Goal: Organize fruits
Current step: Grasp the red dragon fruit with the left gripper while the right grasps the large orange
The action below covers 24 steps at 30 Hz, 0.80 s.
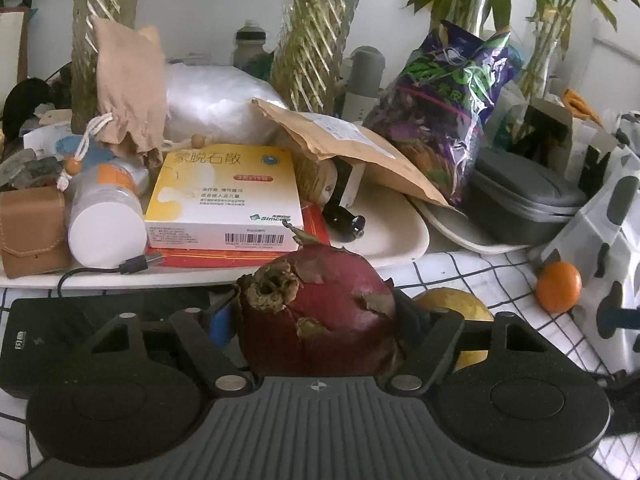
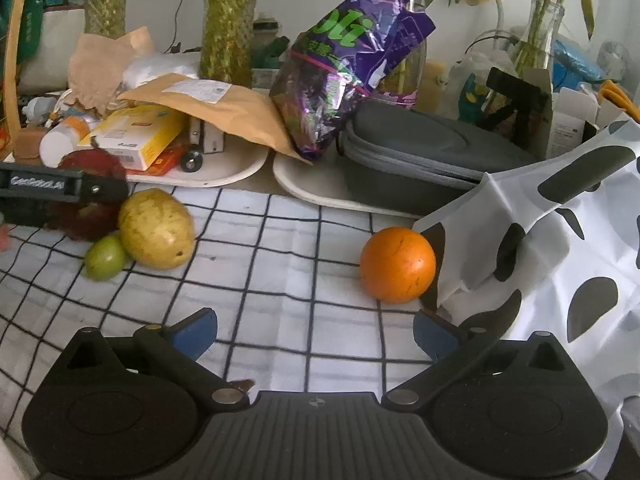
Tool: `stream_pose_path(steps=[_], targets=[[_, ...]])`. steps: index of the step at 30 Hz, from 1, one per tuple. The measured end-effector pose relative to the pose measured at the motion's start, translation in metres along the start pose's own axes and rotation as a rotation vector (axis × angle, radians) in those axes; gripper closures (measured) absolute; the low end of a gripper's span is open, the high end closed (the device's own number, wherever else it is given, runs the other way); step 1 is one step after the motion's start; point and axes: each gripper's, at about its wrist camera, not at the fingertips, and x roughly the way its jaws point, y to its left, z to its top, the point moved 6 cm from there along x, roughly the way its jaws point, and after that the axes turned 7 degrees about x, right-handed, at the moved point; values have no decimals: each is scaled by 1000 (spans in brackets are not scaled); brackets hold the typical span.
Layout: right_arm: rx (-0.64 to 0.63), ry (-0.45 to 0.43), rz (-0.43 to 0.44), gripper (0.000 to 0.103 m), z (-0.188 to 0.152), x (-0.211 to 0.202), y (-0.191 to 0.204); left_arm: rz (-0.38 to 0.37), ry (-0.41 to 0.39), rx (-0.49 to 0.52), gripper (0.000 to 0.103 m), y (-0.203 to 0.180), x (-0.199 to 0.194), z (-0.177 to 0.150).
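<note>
My left tool (image 1: 320, 320) pinches a dark red dragon fruit (image 1: 320, 312), its skin scuffed and its dried brown crown facing the camera, low over the checked surface (image 2: 280, 240). At its 3 o'clock sit a blemished yellow fruit (image 2: 156, 228) and a small green one (image 2: 105, 257), touching. My right tool (image 2: 316, 334) stands spread, empty, the glossy orange (image 2: 397, 265) at its 1 o'clock.

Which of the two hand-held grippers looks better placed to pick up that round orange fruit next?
The right hand-held gripper. Its jaws stand open and empty, and the round orange fruit lies just ahead of it on the checked cloth. The left hand-held gripper already has the dark red dragon fruit between its jaws.
</note>
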Motion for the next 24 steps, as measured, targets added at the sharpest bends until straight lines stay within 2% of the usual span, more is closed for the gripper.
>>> stream_pose_path(steps=[4,10,12,16,21,22,23,24], targets=[[24,-24,-33,0,3,7,-10,-19,17,-10,35,3,-3,1],[52,-89,-86,1,11,17,-24,-18,24,34,36,0,-10,5],[48,-110,-102,11,13,21,-25,-18,14,47,36,-2,-14,8],[27,-124,-142,16,16,34,-29,-18,-8,72,36,-5,-23,14],[-10,-136,-181,31,17,48,-34,-4,-18,144,36,-11,-29,15],[-17,-140,-182,36,17,50,-34,1,-20,164,36,-13,-30,14],[-22,-140,-185,48,18,50,-35,0,-20,177,36,-14,-31,14],[-18,-133,-184,48,19,50,-35,-4,-19,183,36,-15,-32,13]])
